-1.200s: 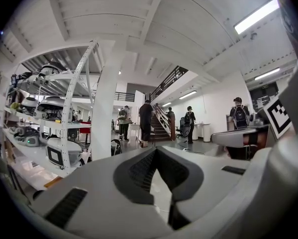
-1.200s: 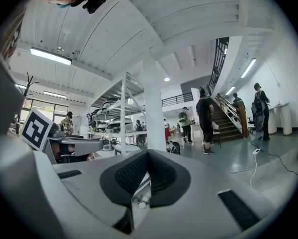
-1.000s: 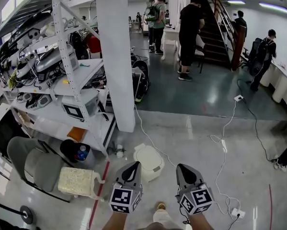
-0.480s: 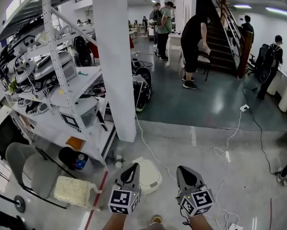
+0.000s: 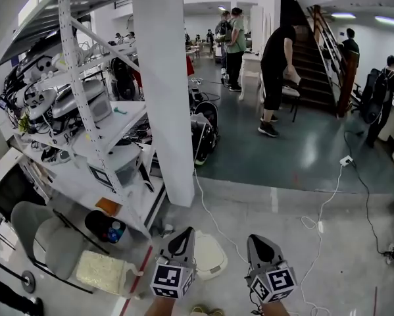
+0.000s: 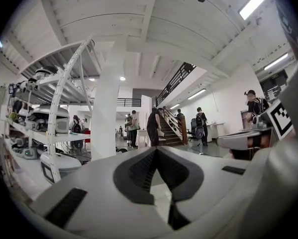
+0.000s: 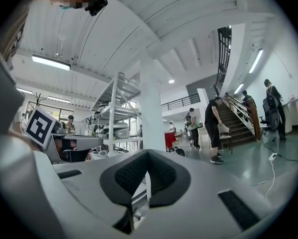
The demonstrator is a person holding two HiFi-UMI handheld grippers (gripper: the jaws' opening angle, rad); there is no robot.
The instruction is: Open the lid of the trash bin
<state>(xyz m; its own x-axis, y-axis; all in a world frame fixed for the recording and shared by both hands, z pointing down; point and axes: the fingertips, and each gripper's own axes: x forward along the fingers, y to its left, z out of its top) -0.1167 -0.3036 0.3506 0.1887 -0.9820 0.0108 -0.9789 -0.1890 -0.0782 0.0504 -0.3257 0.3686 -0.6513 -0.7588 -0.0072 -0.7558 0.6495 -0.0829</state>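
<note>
- Down at the bottom of the head view, the left gripper (image 5: 183, 236) has its fingers closed tip to tip, nothing between them.
- The right gripper (image 5: 256, 241) is just the same: fingers pressed to a thin slit and empty, as its own view confirms.
- Both are held up in the air, pointing forward, well clear of any object.
- Just beyond them on the floor sits the white, round-cornered plastic trash bin (image 5: 210, 256), between the two grippers and partly tucked behind the left one.
- Its lid looks flat and shut, and neither gripper touches it, so what's inside is hidden.
- My read is that the task has barely begun: the reach, the contact with the lid and the lift all remain.
- Off to the left, a black round bucket (image 5: 95, 220) stands by the foot of the shelving, open-topped, with a blue bottle (image 5: 114, 230) inside.
- Further out, the white metal shelving rack (image 5: 91, 127) is crowded with equipment.
- Beside it rises the white square pillar (image 5: 162, 84), and people stand by the stairs well beyond.
</note>
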